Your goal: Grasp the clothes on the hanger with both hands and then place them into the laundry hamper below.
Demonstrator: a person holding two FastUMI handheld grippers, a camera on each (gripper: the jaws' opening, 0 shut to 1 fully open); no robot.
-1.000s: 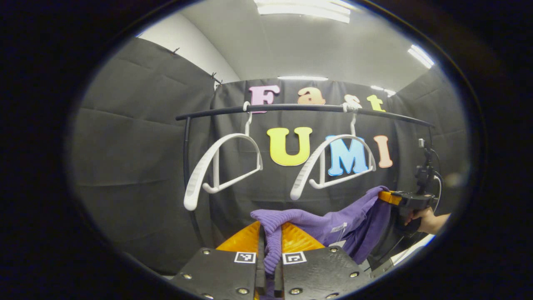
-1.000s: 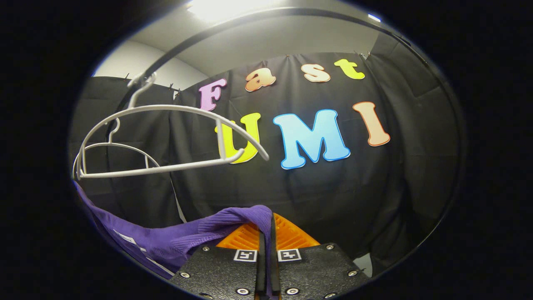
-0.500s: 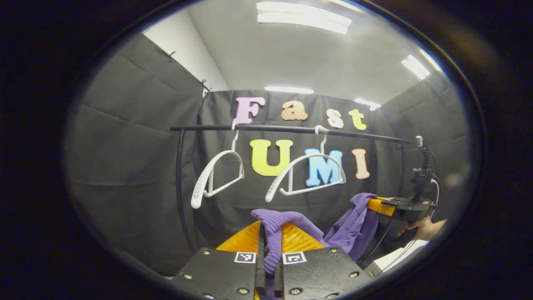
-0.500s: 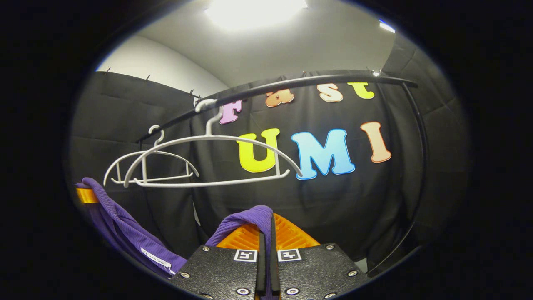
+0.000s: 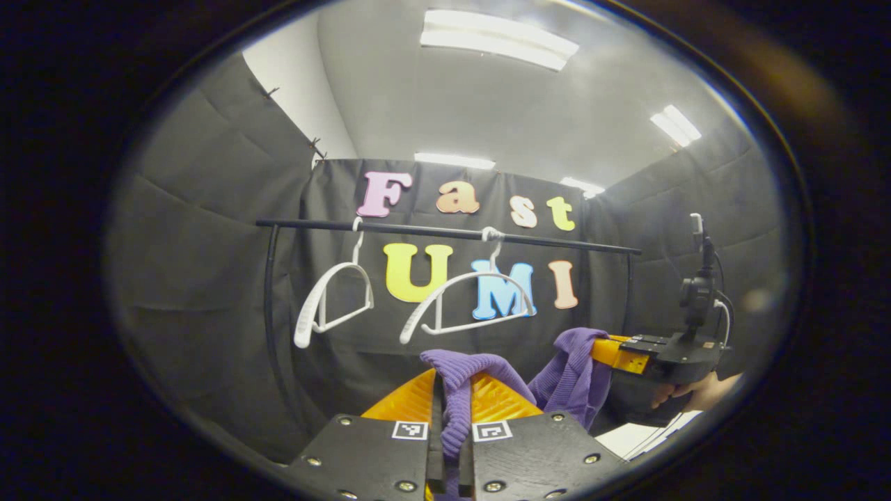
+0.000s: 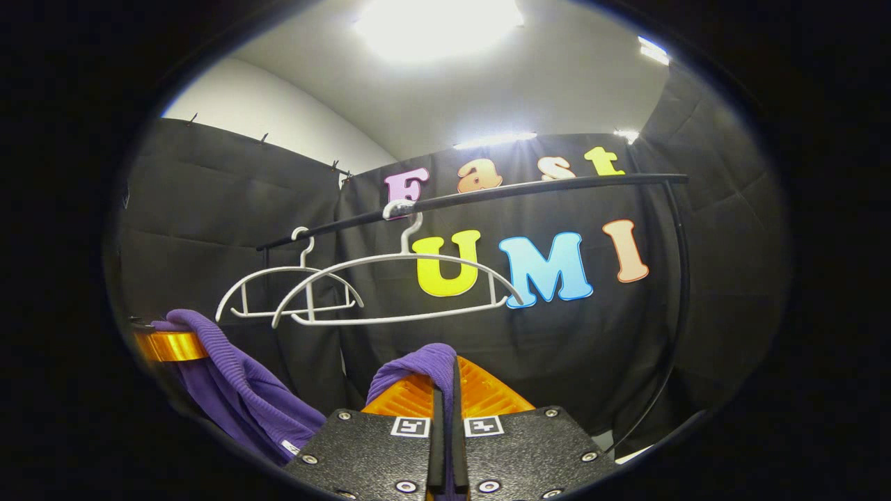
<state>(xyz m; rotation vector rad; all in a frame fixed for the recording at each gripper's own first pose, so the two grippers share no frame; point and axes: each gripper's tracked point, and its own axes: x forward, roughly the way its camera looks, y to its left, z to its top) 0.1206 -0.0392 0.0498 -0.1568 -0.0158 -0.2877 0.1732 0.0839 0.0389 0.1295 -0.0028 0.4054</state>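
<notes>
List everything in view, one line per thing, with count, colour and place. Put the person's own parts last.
Purple garment: one, purple knit, off the hangers, held between both grippers.
Hangers: two, white, bare, hooked on the rail.
Rail: one, black, running across in front of the booth's back wall, with a black upright at each end.
Ceiling lights: several, white, overhead.
Left gripper: one, at the bottom of the left gripper view, shut on the garment.
Right gripper: one, at the bottom of the right gripper view, shut on the garment.
Hand: one, holding the right gripper, at the right of the left gripper view.
</notes>
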